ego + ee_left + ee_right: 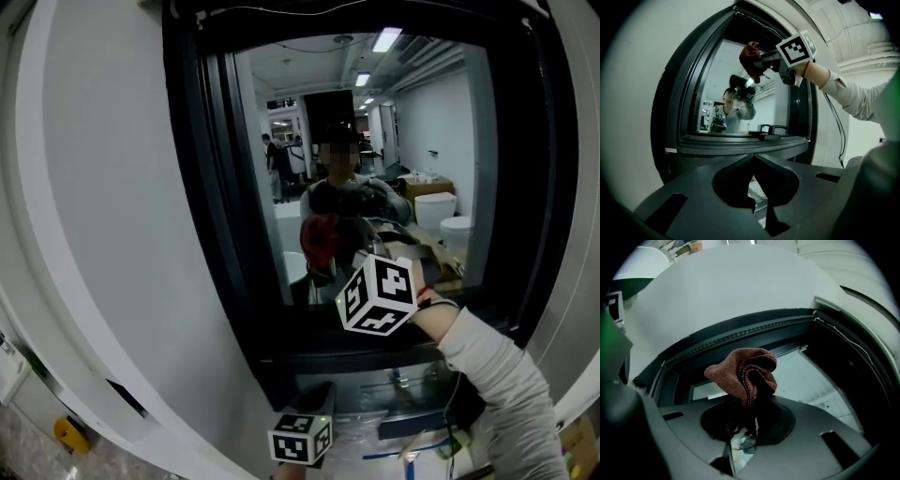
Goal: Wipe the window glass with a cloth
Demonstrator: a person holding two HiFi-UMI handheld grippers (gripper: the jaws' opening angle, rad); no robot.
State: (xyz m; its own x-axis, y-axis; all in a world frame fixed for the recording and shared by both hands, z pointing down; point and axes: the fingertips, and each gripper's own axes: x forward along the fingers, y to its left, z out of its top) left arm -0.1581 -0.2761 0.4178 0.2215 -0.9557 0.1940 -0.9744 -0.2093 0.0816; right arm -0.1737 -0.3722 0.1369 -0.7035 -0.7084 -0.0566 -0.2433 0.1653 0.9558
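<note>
Head view: window glass (281,169) in a thick black frame (202,187) with rounded corners, set in a smooth, white, curved wall (103,187); the pane mirrors a lit room.
Cloth: reddish-brown terry cloth (743,376), nubby pile with a stitched edge, bunched into a loose, folded lump.
Cloth position: raised in front of the upper glass in the left gripper view (750,61); cannot tell whether it touches the pane.
Right gripper: right gripper (746,420) has its jaws clamped on the lower tail of the cloth, and the bunch stands up above the tips.
Left gripper: left gripper (753,164) is held low beneath the sill, jaws pressed together at the tips with nothing between them.
Markings: marker cube (378,294) on the right gripper carries black-and-white square patterns; a second such cube sits on the left gripper, low in the head view.
Sleeve: light grey fabric sleeve (497,384), wrinkled, on the arm behind the right gripper.
</note>
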